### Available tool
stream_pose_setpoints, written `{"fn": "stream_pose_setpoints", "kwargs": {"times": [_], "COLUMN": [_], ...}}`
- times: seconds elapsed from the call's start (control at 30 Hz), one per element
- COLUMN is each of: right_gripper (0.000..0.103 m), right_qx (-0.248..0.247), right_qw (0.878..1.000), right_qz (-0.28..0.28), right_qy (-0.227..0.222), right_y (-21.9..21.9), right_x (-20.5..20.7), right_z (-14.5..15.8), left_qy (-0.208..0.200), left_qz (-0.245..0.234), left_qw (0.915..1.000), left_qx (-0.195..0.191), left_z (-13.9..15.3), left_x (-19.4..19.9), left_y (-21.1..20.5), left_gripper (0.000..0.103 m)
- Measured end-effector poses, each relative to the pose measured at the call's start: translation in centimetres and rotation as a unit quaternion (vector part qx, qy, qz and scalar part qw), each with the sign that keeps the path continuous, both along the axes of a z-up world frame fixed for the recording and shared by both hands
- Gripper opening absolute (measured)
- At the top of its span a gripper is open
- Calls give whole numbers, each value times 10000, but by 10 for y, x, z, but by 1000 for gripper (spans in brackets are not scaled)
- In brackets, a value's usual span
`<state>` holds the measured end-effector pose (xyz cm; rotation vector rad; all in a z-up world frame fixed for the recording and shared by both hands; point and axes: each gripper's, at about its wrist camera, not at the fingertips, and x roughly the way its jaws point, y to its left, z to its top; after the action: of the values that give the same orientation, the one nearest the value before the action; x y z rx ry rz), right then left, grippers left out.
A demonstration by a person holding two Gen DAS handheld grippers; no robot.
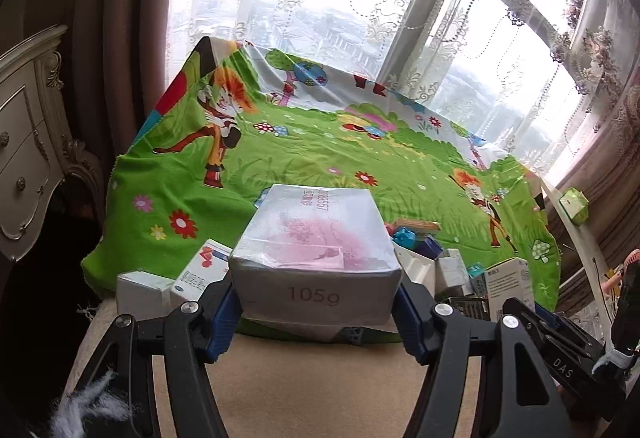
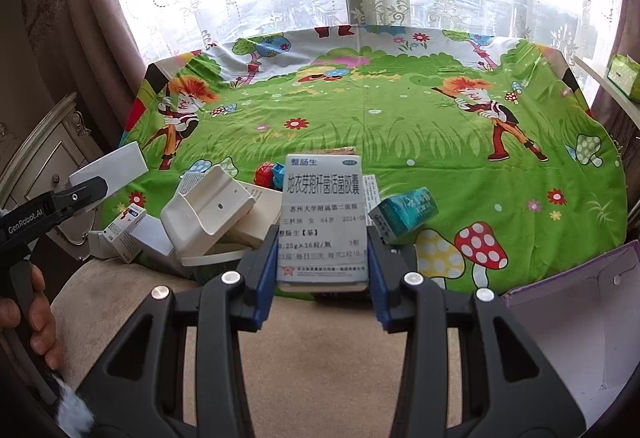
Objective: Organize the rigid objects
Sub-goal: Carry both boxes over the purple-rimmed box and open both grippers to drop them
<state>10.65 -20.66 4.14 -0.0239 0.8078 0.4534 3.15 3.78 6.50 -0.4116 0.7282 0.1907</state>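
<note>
The left gripper (image 1: 318, 308) has its blue pads pressed on the two short sides of a grey-white cardboard box with a pink flower print and "105g" on its near face (image 1: 316, 250). The box looks raised above the beige cushioned surface (image 1: 316, 386), so I judge it is being carried, not resting. The hold on the near end keeps the long body pointing forward, which probably makes it easy to lay the box flat somewhere.

The right gripper (image 2: 322, 270) pinches a white medicine box with a blue top band and black Chinese print (image 2: 323, 217) by its lower part, with the label facing the camera. The box stands almost upright between the pads and seems also lifted, near the front edge of the green cartoon-printed cloth (image 2: 400, 125).

The other rigid things lie in a loose heap along this front edge of the cloth: a cream plastic holder with a small hole (image 2: 208, 213), tilted on flat beige boxes; a small white box with red and blue marks (image 2: 124, 230); and a teal carton (image 2: 404, 213), just beside the medicine box on its right. At the front right corner, an open cardboard box with a purple rim and pale inside (image 2: 576, 318) stands with its opening toward the grippers. My guess is that it is the container for the sorted things, but nothing lies in the part that shows.
</note>
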Motion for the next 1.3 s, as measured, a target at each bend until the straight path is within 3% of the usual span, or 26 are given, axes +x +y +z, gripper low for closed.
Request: {"fn": "stream_pose_setpoints", "kwargs": {"times": [0.23,0.47,0.73,0.9,0.97,1.03,1.17,1.3], "right_gripper": [44,44,44,44,50,76,82,82], "right_qx": [75,-80,-74,-115,-51,-26,-70,-186], "right_qw": [9996,9957,9814,9724,9698,9673,9671,9708], "right_qz": [-263,-916,-1887,-2312,-2415,-2520,-2536,-2386], "right_qy": [15,99,339,301,329,285,192,171], "right_y": [-44,-110,-192,-224,-232,-237,-235,-224], "right_x": [-22,-43,-57,-65,-65,-66,-67,-66], "right_z": [3,-3,-11,-8,-8,-7,-6,-7], "left_qy": [-170,-67,-22,-20,86,85,-84,-241], "left_qz": [-918,-2005,-2995,-3840,-3960,-3958,-3770,-3361], "left_qw": [9953,9791,9536,9233,9182,9183,9261,9411], "left_qx": [-270,-320,-295,-103,8,48,118,276], "left_z": [9,4,4,4,1,0,4,9], "left_x": [-5,-2,2,2,1,-2,-6,-8], "left_y": [-62,-132,-195,-242,-253,-252,-237,-209], "left_gripper": [66,66,66,69,76,77,78,78]}}
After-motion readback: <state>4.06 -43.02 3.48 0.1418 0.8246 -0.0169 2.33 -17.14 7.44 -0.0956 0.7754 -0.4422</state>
